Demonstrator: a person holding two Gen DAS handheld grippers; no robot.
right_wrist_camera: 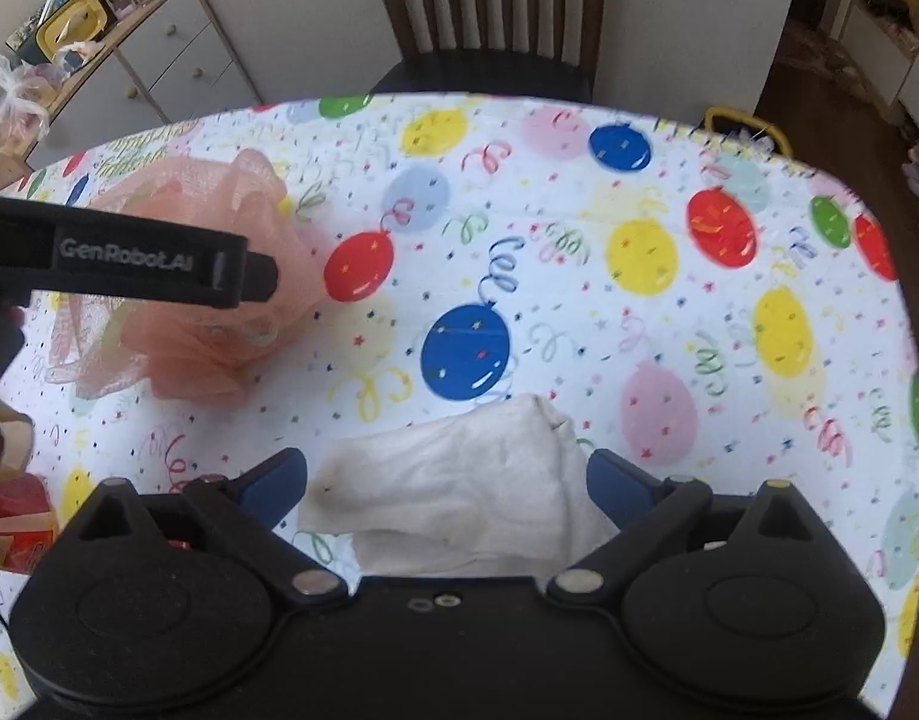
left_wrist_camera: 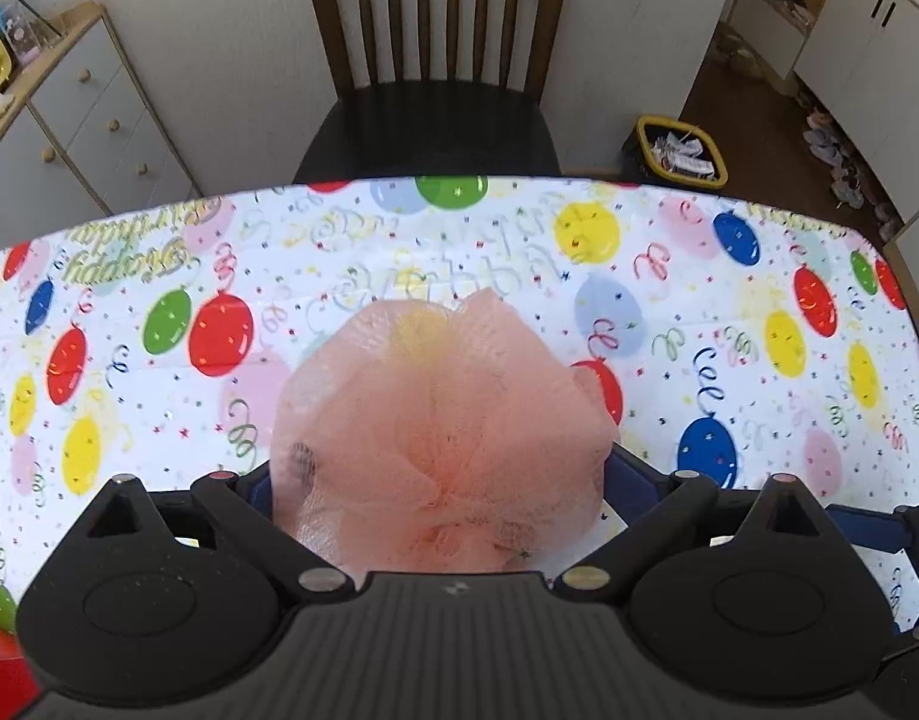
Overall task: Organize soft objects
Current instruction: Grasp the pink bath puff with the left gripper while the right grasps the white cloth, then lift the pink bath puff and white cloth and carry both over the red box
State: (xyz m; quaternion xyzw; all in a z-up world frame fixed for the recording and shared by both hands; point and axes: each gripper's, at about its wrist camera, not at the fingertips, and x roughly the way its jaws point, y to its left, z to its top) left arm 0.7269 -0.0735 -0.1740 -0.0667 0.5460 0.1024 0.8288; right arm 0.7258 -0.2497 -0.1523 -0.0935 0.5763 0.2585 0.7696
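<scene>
- Table (left_wrist_camera: 729, 324) covered with a balloon-print cloth is seen from above in both wrist views; a wooden chair (left_wrist_camera: 438, 18) stands at its far edge.
- A peach mesh pouf (left_wrist_camera: 441, 420) is seen between the fingers of the left gripper (left_wrist_camera: 438, 480); whether the pads press it cannot be told.
- The right gripper (right_wrist_camera: 447, 480) is spread wide, its blue fingers (right_wrist_camera: 615, 483) set either side of a white cloth (right_wrist_camera: 459, 492) lying on the table, apparently not squeezed.
- The pouf lies left of the cloth.
</scene>
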